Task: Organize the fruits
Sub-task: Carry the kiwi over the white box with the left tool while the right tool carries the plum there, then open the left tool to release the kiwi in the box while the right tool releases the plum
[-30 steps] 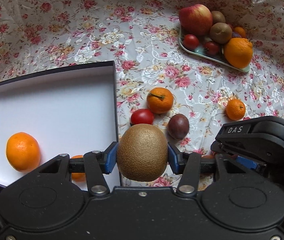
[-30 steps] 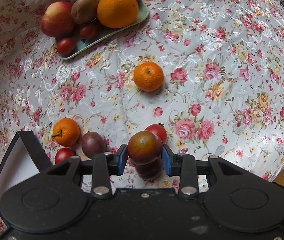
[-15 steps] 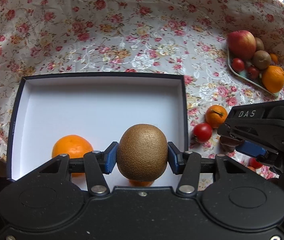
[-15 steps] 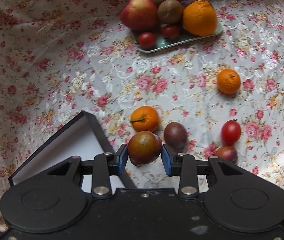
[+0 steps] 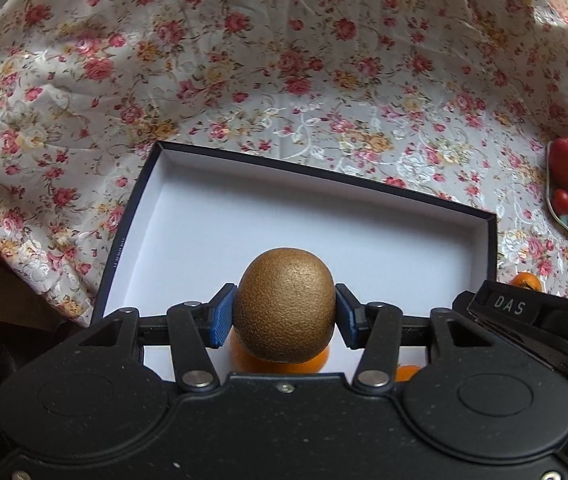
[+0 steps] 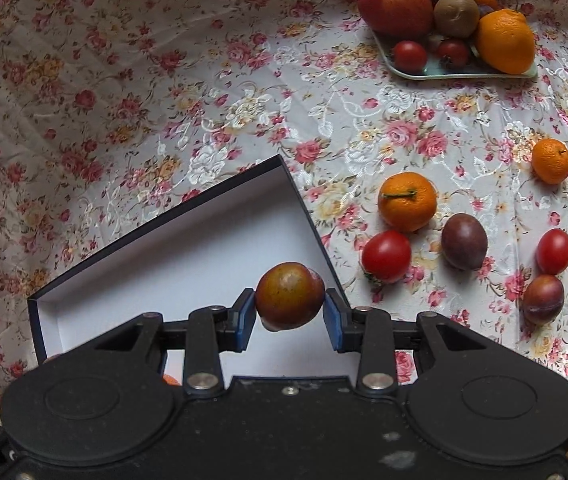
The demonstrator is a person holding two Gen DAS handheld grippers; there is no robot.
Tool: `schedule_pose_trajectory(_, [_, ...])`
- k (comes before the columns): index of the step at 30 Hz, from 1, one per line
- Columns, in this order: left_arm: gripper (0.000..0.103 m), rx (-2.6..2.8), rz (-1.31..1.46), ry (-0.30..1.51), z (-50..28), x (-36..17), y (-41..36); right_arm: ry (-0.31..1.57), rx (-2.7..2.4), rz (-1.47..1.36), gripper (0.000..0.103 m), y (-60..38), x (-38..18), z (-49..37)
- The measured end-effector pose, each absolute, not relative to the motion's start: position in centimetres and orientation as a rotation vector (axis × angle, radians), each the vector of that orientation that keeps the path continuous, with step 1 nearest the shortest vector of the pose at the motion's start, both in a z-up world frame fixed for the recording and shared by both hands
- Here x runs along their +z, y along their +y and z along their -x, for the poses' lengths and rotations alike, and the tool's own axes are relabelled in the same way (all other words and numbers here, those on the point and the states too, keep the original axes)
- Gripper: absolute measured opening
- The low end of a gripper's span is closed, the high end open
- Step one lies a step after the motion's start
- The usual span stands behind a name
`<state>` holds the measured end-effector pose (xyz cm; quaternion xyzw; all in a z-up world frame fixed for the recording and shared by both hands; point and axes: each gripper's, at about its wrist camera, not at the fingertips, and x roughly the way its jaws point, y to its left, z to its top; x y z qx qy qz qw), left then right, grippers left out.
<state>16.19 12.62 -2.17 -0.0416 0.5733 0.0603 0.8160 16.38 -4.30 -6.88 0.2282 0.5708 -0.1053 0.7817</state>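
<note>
My left gripper [image 5: 284, 316] is shut on a brown kiwi [image 5: 284, 304] and holds it above the near part of the white, dark-rimmed box [image 5: 324, 220]. An orange [image 5: 244, 360] lies in the box right under the kiwi, mostly hidden. A second small orange [image 5: 406, 372] peeks out beside it. My right gripper [image 6: 289, 320] is shut on a reddish-brown plum [image 6: 289, 296] above the box [image 6: 184, 264], near its right corner. The right gripper's body [image 5: 524, 320] shows at the right of the left wrist view.
On the floral cloth right of the box lie two mandarins [image 6: 407, 201] [image 6: 551, 161], two tomatoes [image 6: 386, 256] [image 6: 554, 251], a dark purple fruit [image 6: 464, 241] and another plum [image 6: 543, 299]. A pale tray [image 6: 464, 74] at the back right holds an apple [image 6: 396, 4], kiwis, an orange and tomatoes.
Both grippers have swung left with their fruit. The kiwi now hangs over the box interior, and the plum has come from the loose fruit to over the box's corner.
</note>
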Motion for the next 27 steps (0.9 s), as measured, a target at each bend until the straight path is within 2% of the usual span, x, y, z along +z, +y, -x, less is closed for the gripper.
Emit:
schedule_pose_trajectory(17, [0.056,0.246,0.159,1.248,-16.3,-3.8,19.0,1.186,-0.146,-0.406,0.039,1.4,-7.5,-17.7])
schedule_pose_trajectory(20, [0.048,0.262,0.13,1.221,-16.2,-3.4,19.1,1.183,-0.131,-0.402,0.039,2.1,-7.4,-17.9])
schedule_pose_trajectory(27, [0.049,0.248,0.134,1.24,-16.2,-3.8,19.5,1.081,-0.115,-0.315,0.039,3.4,-6.2,-17.5])
